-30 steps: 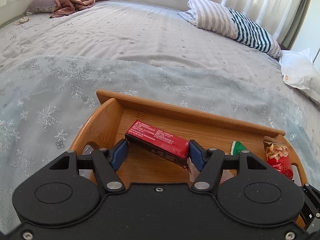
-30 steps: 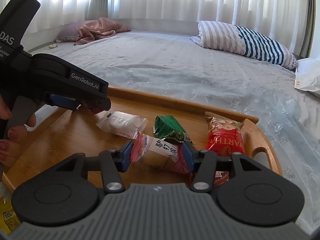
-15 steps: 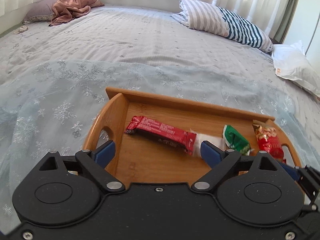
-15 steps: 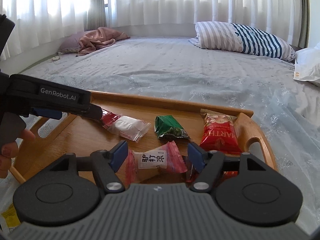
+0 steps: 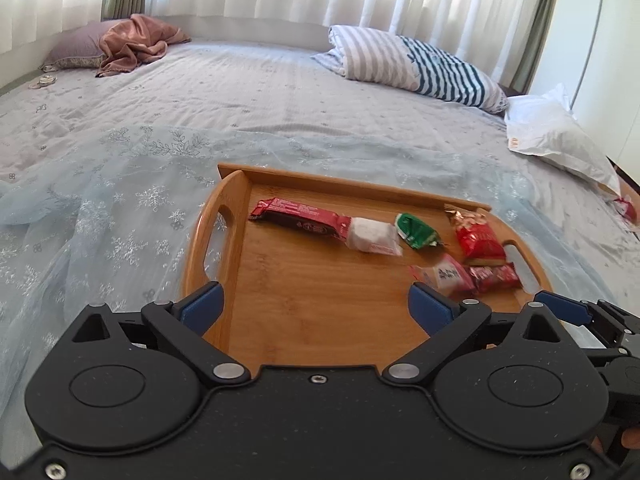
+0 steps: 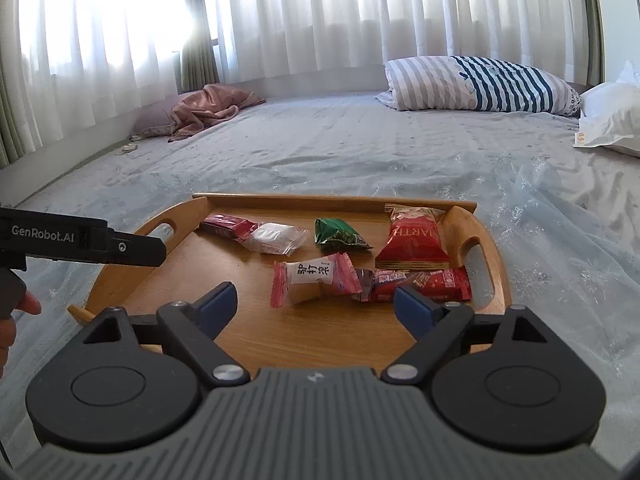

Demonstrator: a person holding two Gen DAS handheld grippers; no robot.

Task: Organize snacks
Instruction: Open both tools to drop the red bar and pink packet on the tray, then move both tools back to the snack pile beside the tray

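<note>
A wooden tray (image 5: 304,312) (image 6: 320,332) lies on the bed and holds several snacks. A long red bar (image 5: 298,216) (image 6: 228,226) lies at the back left, touching a white packet (image 5: 372,236) (image 6: 276,238). A green packet (image 5: 416,232) (image 6: 338,236), a red nut bag (image 5: 478,238) (image 6: 414,240), a pink-ended candy (image 5: 444,276) (image 6: 316,280) and a small red bar (image 5: 494,278) (image 6: 420,282) lie to the right. My left gripper (image 5: 316,306) is open and empty above the tray's near edge. My right gripper (image 6: 314,306) is open and empty, just short of the pink candy.
The bed has a grey quilt with a pale blue snowflake sheet (image 5: 100,208) under the tray. A striped pillow (image 5: 412,66) and a white bag (image 5: 556,136) lie at the back right, a pink blanket (image 5: 136,42) at the back left. The left gripper's body (image 6: 80,242) shows at the left.
Both grippers opened and let go: the left released the long red bar, the right released the pink candy. Both pulled back and up from the tray.
</note>
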